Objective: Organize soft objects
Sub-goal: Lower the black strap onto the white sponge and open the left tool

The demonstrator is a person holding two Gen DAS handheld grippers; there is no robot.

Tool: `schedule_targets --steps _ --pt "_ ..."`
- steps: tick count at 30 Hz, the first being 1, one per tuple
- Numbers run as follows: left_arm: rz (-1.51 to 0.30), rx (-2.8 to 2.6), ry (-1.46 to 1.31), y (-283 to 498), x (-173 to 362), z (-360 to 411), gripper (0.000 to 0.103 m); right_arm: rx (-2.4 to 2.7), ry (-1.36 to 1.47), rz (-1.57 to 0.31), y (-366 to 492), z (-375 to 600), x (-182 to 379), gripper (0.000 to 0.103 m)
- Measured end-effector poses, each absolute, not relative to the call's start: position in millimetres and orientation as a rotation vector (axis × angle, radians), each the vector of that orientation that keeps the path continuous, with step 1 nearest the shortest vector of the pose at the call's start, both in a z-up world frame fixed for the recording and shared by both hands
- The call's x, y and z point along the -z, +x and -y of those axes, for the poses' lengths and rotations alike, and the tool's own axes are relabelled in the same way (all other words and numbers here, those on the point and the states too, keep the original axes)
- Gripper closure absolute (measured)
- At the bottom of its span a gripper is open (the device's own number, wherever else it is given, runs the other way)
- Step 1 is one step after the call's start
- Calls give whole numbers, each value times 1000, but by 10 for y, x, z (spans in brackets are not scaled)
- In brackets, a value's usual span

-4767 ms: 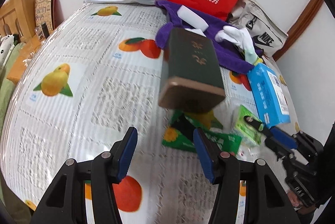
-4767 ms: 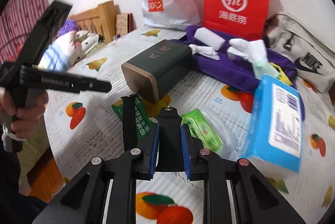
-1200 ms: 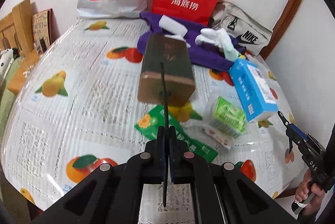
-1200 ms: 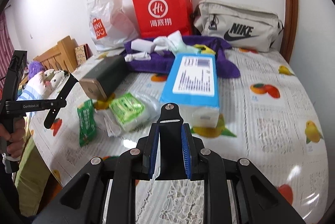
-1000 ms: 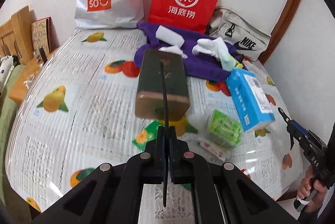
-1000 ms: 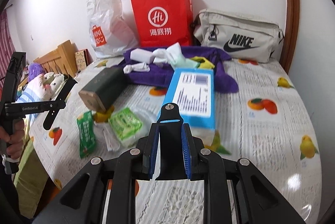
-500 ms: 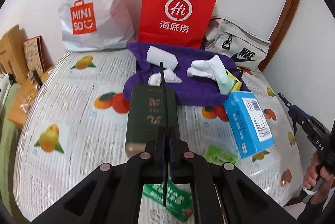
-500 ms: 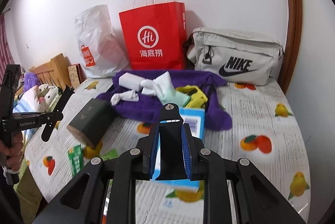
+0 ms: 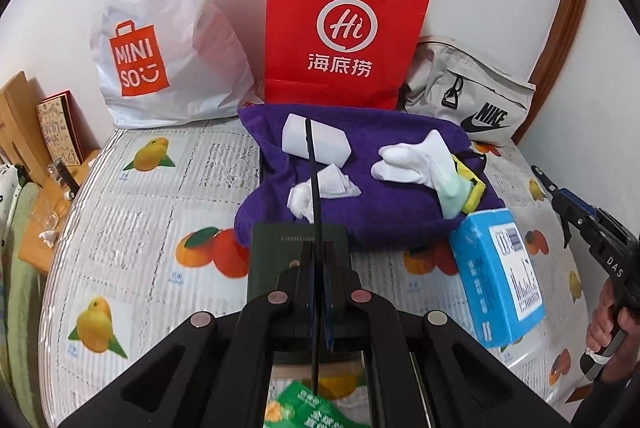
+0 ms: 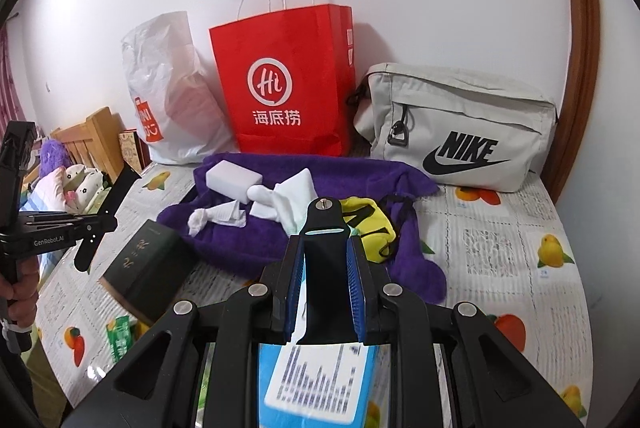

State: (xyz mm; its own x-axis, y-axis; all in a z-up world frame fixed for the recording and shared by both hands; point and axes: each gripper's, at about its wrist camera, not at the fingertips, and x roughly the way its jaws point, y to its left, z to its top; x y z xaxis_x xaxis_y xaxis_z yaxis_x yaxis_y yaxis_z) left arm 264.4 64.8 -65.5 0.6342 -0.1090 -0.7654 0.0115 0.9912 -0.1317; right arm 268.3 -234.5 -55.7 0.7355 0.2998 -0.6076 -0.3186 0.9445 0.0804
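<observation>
With the left tongs (image 9: 319, 268) pressed together on a thin black strip (image 9: 313, 179) and the right tongs (image 10: 326, 292) clamped on a black mount (image 10: 325, 268), the white socks (image 9: 416, 159) lie on the purple towel (image 9: 400, 211) on the bench (image 9: 132, 228).

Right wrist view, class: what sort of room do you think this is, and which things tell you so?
Most likely a bedroom at home. A wooden headboard with soft toys stands at the left, while shopping bags and a Nike bag lean against the wall on a fruit-print covered surface.
</observation>
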Motion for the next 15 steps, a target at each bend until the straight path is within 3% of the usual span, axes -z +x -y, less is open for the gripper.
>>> schedule_targets --steps 15 --pt "-912 100 -133 3133 776 -579 99 -349 -52 -679 3244 2319 671 81"
